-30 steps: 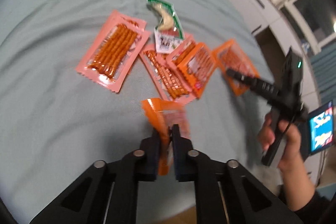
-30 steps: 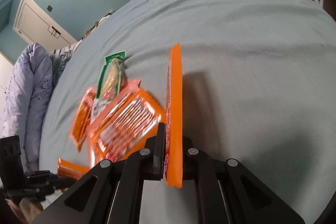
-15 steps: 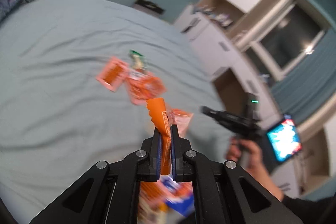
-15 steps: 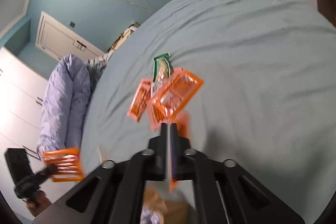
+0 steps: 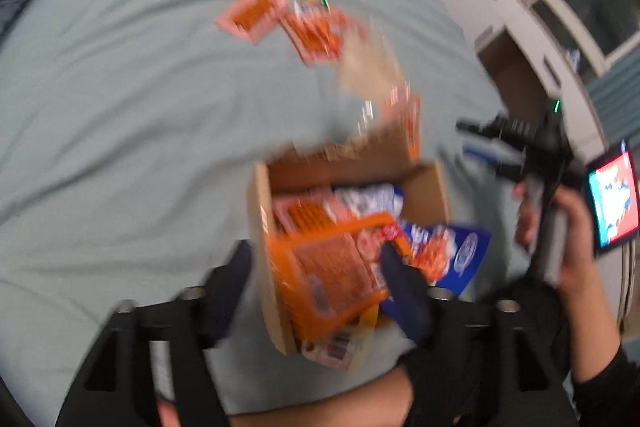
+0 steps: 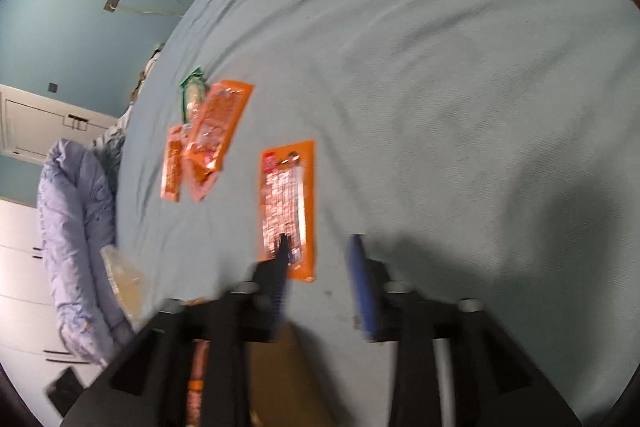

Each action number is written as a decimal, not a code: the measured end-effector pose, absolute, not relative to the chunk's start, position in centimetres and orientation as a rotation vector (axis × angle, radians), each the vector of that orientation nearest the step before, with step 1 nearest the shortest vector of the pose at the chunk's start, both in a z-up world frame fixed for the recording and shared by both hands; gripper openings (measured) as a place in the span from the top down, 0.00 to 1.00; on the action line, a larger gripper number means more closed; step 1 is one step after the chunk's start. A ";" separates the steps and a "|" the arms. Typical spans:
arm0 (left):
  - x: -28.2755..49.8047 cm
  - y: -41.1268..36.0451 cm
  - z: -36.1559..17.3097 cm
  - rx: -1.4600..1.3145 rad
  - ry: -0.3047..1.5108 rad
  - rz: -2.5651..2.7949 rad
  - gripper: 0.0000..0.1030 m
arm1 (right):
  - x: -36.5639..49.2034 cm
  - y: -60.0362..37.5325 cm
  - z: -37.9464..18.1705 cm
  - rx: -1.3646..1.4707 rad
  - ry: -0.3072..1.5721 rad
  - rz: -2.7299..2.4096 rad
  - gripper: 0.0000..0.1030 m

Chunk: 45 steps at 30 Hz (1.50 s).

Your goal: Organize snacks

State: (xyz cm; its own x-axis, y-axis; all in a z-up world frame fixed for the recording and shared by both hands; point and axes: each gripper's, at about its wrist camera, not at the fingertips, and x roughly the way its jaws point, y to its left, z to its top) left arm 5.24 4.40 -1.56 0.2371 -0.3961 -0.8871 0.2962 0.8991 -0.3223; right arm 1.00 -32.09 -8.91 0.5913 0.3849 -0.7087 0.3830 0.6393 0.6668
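A: What lay on the left in the left wrist view?

B: Soft, creased pale blue bedding (image 5: pixel 120 107), matte like brushed cotton. Further along sat flat, glossy pink and orange snack packets (image 5: pixel 296 23), rectangular with crimped edges, with a green-trimmed one at their far end. The blur hid any print.

A: And the box?

B: An open cardboard box (image 5: pixel 260 227), plain brown with stiff walls, stood near the bed's edge, packed with shiny wrappers. An orange packet (image 5: pixel 336 271) lay tilted on top of the contents, its long axis running from lower left up to the right. A blue-and-white pouch (image 5: pixel 460 255) stuck out past the right wall.

A: The left gripper (image 5: pixel 316 267)?

B: Its jaws were opening, spread wide either side of the orange packet. Whether the right finger touched the packet, I could not tell.

A: And on the far right?

B: A hand (image 5: pixel 572 247) in a dark sleeve held the right gripper (image 5: pixel 472 143), fingers pointing left.

A: Its own camera?

B: An orange packet (image 6: pixel 288 203) with a foil-like window lay flat on the sheet, long axis pointing away from the camera. The right gripper (image 6: pixel 320 247) was opening, nothing pinched, its left finger overlapping the packet's near end in the picture.
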 end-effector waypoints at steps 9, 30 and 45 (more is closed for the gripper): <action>6.5 6.3 -1.9 -0.064 1.228 -0.317 0.26 | 3.9 -27.3 -8.3 0.675 1.069 0.046 0.38; 7.7 9.5 -2.2 -0.221 1.233 -0.288 0.26 | 11.2 -20.4 -9.7 0.305 1.174 -0.040 0.68; 10.0 8.4 -3.9 -0.009 1.246 -0.181 0.25 | 0.4 -25.1 -3.4 0.579 0.895 0.258 0.68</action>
State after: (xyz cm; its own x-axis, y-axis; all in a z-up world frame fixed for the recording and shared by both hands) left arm 10.03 8.38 -3.94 0.3067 -0.1418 -0.9412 0.1315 0.9857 -0.1056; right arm 0.38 -25.09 -3.39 0.6079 0.4438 -0.6584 0.0246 0.8183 0.5743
